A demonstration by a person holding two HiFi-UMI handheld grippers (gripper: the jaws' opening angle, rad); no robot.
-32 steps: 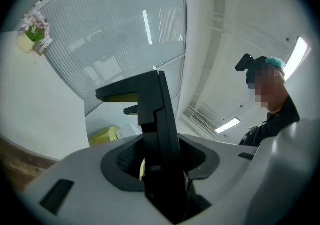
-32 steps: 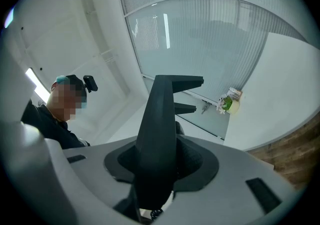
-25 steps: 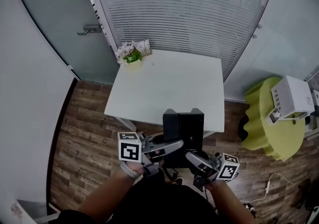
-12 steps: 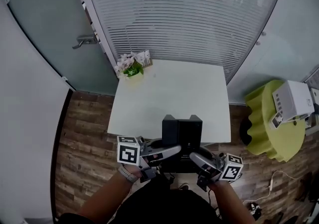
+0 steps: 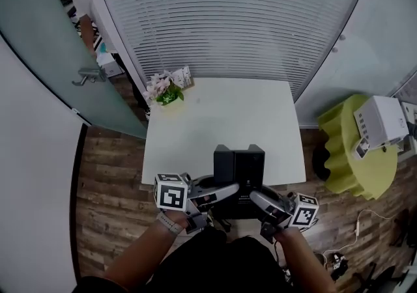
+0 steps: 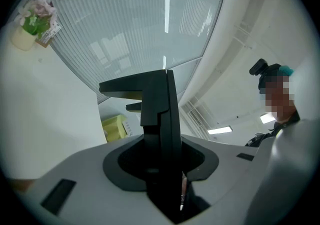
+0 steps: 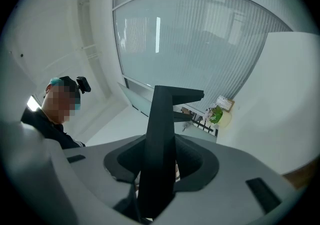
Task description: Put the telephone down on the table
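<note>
By the white table (image 5: 221, 116), left tongs (image 5: 226, 189) and right tongs (image 5: 257, 196) clamp the black telephone (image 5: 240, 163) between them.

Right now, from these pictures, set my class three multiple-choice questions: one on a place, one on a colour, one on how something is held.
1. Where on the table does the potted plant stand?
A. near right corner
B. middle
C. far left corner

2. What colour is the telephone?
A. black
B. white
C. green

3. How is the telephone held?
A. by one tool only
B. by both tools
C. by no tool

Answers:
1 C: in the head view the potted plant sits at the table's far left corner.
2 A: the telephone's body is black all over.
3 B: the left tool and the right tool each grip one side of it, at the table's near edge.
</note>
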